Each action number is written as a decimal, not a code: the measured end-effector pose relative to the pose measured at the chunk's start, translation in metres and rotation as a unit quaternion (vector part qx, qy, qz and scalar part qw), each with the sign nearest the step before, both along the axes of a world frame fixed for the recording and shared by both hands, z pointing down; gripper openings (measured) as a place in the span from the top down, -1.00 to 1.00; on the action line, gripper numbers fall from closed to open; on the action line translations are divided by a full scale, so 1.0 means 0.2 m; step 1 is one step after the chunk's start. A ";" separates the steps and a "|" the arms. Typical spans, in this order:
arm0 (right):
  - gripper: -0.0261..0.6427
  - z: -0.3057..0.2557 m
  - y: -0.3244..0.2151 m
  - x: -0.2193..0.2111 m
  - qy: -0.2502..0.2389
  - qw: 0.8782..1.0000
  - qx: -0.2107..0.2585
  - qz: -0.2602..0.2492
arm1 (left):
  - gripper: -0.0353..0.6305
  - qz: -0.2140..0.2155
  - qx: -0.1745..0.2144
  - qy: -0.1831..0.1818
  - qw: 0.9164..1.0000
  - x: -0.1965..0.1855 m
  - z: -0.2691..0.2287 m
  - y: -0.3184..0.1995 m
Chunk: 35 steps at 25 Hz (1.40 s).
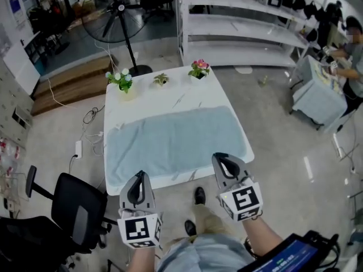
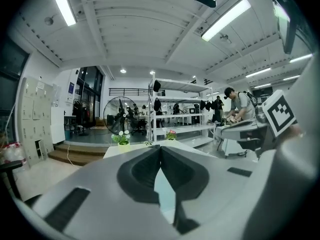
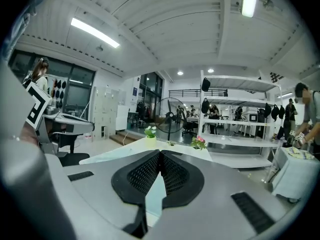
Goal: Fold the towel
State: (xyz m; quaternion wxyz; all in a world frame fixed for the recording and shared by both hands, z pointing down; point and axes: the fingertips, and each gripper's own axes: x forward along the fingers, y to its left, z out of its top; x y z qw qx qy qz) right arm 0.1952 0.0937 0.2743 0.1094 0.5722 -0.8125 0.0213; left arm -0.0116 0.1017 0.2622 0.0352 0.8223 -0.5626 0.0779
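A light blue towel [image 1: 176, 140] lies spread flat over the near half of a white square table [image 1: 170, 95]. My left gripper [image 1: 139, 175] hovers at the table's front edge, just short of the towel's near left part; its jaws meet at the tips with nothing between them. My right gripper [image 1: 219, 157] hangs over the towel's near right corner, also shut and empty. In the left gripper view the left gripper [image 2: 160, 147] points across the table, with a sliver of towel [image 2: 165, 191] below the closed tips. The right gripper view shows the same for the right gripper [image 3: 160, 153] and towel [image 3: 154, 196].
Three small flower pots [image 1: 121, 81] [image 1: 161, 79] [image 1: 198, 68] stand along the table's far edge. A black office chair [image 1: 76, 208] is at the near left. A standing fan [image 1: 116, 16] and white shelving [image 1: 238, 33] are behind. A person [image 1: 351, 55] works at the right.
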 end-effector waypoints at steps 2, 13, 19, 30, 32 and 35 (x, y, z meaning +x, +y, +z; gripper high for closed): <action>0.87 0.04 -0.04 0.04 -0.002 1.000 -0.008 0.012 | 0.87 0.005 -0.008 -0.003 1.000 0.02 0.04 -0.06; 0.87 0.22 -0.39 0.36 -0.010 0.997 -0.047 0.063 | 0.87 0.008 -0.027 -0.024 0.999 0.13 0.13 -0.48; 0.87 0.27 -0.64 0.55 -0.012 0.996 -0.050 0.080 | 0.88 0.014 -0.019 -0.049 0.999 0.18 0.14 -0.73; 0.84 0.34 -0.96 0.89 -0.010 0.992 -0.071 0.099 | 0.87 0.013 -0.030 -0.066 0.997 0.34 0.16 -1.11; 0.81 0.36 -0.99 0.94 -0.013 0.992 -0.075 0.105 | 0.88 0.014 -0.035 -0.067 0.997 0.35 0.19 -1.15; 0.78 0.45 -1.00 0.99 -0.014 0.990 -0.093 0.107 | 0.87 0.020 -0.055 -0.072 0.996 0.38 0.24 -1.18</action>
